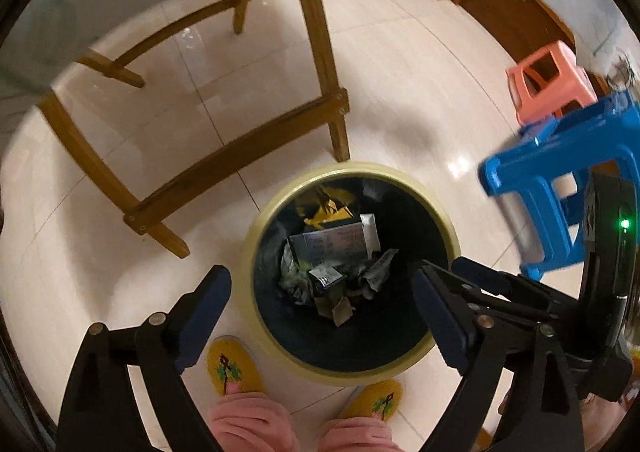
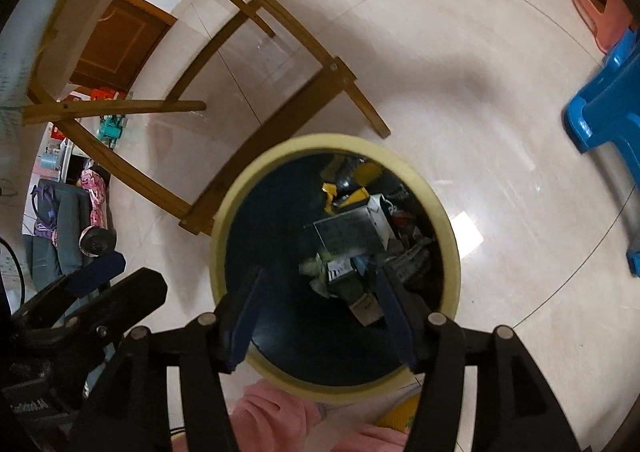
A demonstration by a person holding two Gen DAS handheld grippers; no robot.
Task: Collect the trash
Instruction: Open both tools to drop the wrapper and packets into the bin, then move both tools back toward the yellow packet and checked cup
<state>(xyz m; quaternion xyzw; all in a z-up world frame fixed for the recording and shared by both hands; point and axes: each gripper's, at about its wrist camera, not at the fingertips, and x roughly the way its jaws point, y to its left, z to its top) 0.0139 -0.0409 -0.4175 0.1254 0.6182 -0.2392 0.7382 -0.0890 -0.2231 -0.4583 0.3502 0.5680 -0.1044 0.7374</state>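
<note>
- The left gripper hangs above the trash bin, its two blue-padded fingers spread wide with nothing between them.
- The bin, round with a pale yellow rim and a dark liner, stands on the tiled floor directly below and ahead of this gripper; one finger is over the floor just outside the rim, the other over the opposite edge.
- Inside the bin lies the trash: a flattened silver-grey carton, a yellow wrapper farther in, crumpled paper and small dark packets, all well beneath the fingertips.
- The right gripper is also over the bin, its fingers parted and empty, both reaching inside the rim's outline above the trash.
- In the left view the right gripper shows just beside the left one, on its right side.
- Beyond the bin stands a wooden chair frame; off to the right of the grippers are a blue plastic stool and a pink stool.
- Below the left gripper, at the near rim, are the person's yellow embroidered slippers and pink trouser legs.
</note>
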